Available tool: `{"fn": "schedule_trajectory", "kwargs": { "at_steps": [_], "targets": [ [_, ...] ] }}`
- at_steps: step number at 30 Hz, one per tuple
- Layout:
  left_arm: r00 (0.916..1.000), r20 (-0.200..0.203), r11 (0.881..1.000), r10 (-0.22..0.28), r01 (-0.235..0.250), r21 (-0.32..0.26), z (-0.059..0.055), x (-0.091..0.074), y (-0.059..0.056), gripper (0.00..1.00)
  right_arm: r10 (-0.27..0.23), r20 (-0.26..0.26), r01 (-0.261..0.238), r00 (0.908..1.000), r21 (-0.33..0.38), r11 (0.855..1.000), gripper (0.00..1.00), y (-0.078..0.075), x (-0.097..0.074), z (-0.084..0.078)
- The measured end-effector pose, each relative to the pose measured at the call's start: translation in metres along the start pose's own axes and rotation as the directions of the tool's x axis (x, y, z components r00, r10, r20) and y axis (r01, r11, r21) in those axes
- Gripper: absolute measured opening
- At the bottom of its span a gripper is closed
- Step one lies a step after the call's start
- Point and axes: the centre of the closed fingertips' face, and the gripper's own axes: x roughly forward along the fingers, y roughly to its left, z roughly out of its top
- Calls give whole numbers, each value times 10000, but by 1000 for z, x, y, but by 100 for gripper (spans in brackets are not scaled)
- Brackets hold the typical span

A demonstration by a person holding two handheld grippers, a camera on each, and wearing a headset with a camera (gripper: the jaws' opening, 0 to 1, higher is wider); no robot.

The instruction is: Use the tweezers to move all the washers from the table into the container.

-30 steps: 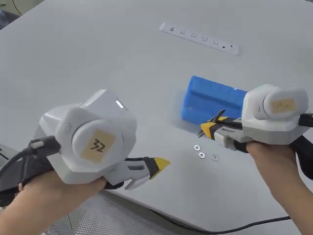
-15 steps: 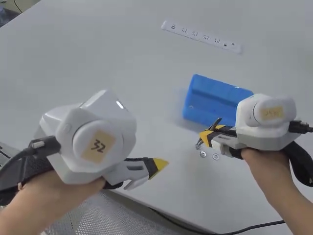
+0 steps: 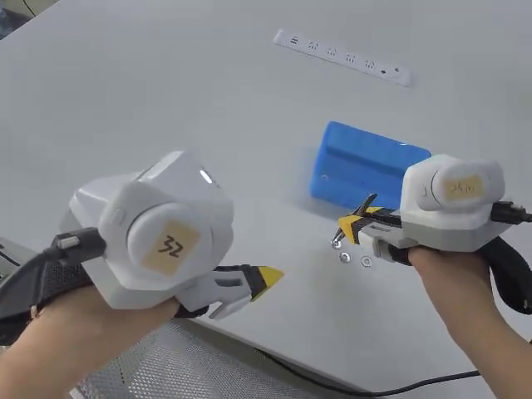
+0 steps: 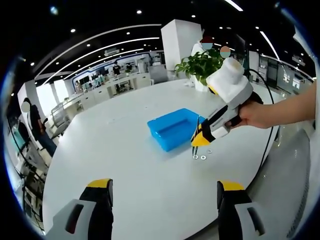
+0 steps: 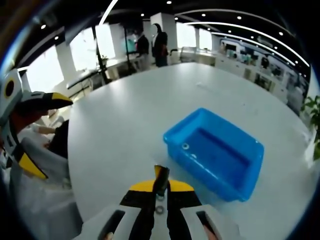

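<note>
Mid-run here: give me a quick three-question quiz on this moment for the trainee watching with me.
1. Which gripper holds the tweezers?
2. How many washers lie on the table by the tweezers' tips, outside the blue container? A) one B) three C) six
3. True or false: the left gripper is open, with nothing between its fingers.
Key: 1 the right gripper; 2 B; 3 true.
</note>
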Motion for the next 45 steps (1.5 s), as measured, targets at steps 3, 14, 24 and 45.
{"fn": "schedule_trajectory", "kwargs": {
  "at_steps": [3,14,24,45],
  "targets": [
    [10000,-22,10000,22,-22,24,-1,0,0,87,-16,10,16,10000,-18,10000,4,-1,2,0],
    [9999,-105,10000,13,-12,54,-3,0,-1,87,-166,51,167,9998,-195,9997,3,1,4,-1],
    [9999,-134,9999,15,-13,134,-3,1,0,87,-477,402,482,9981,-113,9988,2,-1,7,2],
    [9911,1098,9970,-754,769,-93,43,7,-8,68,-473,659,454,9967,294,9985,2,1,4,1]
  ]
}}
